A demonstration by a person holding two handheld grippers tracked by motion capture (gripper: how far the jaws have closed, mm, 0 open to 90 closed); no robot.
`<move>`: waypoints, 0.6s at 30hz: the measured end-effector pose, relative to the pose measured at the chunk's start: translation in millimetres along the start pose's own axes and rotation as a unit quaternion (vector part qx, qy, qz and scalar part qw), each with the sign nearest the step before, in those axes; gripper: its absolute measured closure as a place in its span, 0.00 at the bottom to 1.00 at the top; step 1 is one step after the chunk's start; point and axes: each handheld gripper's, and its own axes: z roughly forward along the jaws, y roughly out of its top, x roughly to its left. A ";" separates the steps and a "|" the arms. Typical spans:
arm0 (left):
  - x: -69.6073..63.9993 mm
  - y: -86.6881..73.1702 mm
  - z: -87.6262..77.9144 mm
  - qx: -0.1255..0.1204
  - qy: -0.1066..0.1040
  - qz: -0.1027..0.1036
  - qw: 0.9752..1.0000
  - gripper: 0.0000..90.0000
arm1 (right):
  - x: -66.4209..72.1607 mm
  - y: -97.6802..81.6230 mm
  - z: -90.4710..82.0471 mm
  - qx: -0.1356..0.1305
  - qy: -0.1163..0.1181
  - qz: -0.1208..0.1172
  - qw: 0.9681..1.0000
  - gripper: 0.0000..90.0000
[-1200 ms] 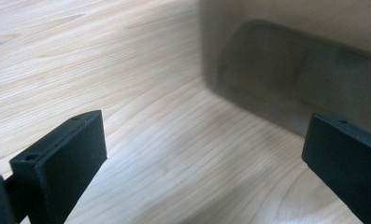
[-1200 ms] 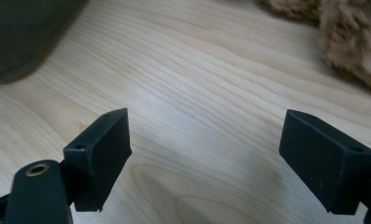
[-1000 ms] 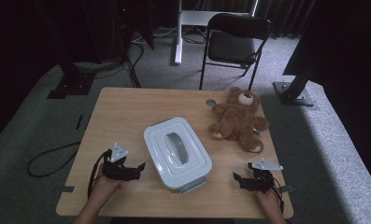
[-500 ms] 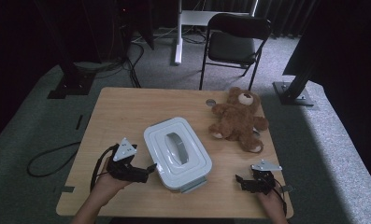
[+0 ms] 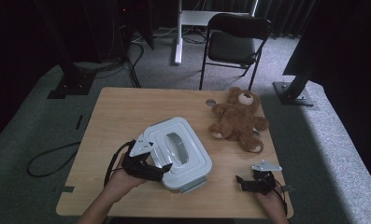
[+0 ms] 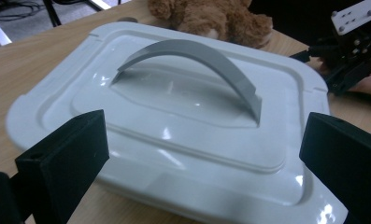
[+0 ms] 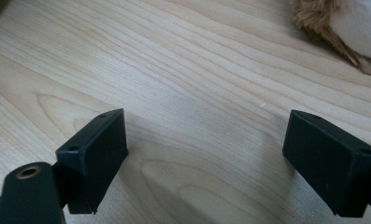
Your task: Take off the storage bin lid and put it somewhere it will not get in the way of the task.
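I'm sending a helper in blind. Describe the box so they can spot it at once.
On the wooden table, look near the front edge, left of the brown teddy bear. The box is white, shiny, rectangular with rounded corners; its grey arched handle on the lid sets it apart.

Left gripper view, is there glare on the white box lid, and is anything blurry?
Left gripper view: small bright glints on the glossy lid, whose handle casts a soft shadow; the teddy bear behind looks slightly soft. High view: dim, dark surroundings.

No legible text or labels anywhere
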 end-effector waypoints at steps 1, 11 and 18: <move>-0.9 1.6 2.4 0.000 0.001 -0.002 1.000 0.02 | 0.0 0.0 0.0 0.000 0.000 0.000 1.000 0.14; -4.2 8.2 23.6 0.023 -0.015 -0.003 1.000 0.02 | 0.0 0.0 0.1 0.000 -0.001 -0.001 1.000 0.14; -2.9 10.8 39.6 0.036 -0.014 -0.011 0.999 0.02 | 0.1 0.0 0.1 0.000 -0.001 0.000 1.000 0.14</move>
